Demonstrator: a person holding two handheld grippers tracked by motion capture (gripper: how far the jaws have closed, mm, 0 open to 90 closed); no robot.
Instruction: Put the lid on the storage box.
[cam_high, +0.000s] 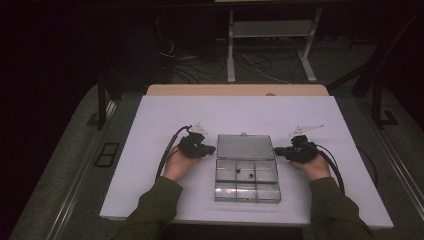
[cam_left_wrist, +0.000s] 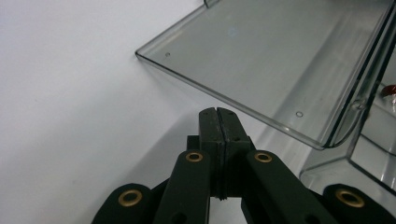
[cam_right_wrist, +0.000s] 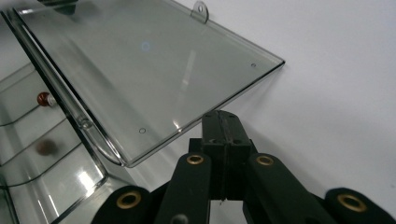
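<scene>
Between the two tools, on the white counter (cam_high: 150, 150), sits a clear compartment box (cam_high: 247, 182) with its lid (cam_high: 245, 146) swung open and leaning back, likely so the compartments can be reached. A small dark bead (cam_high: 238, 170) lies in one compartment. The left tool (cam_high: 210, 149) has its jaws pressed together on nothing, tip just beside the lid's left edge. The right tool (cam_high: 278, 150) is likewise closed and empty at the lid's right edge, so the pair seem placed to nudge the lid from both sides.

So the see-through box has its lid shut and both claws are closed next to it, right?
Not quite: the box has its lid open, swung back, as the high view shows. The left claw and right claw are closed beside it, holding nothing.
</scene>
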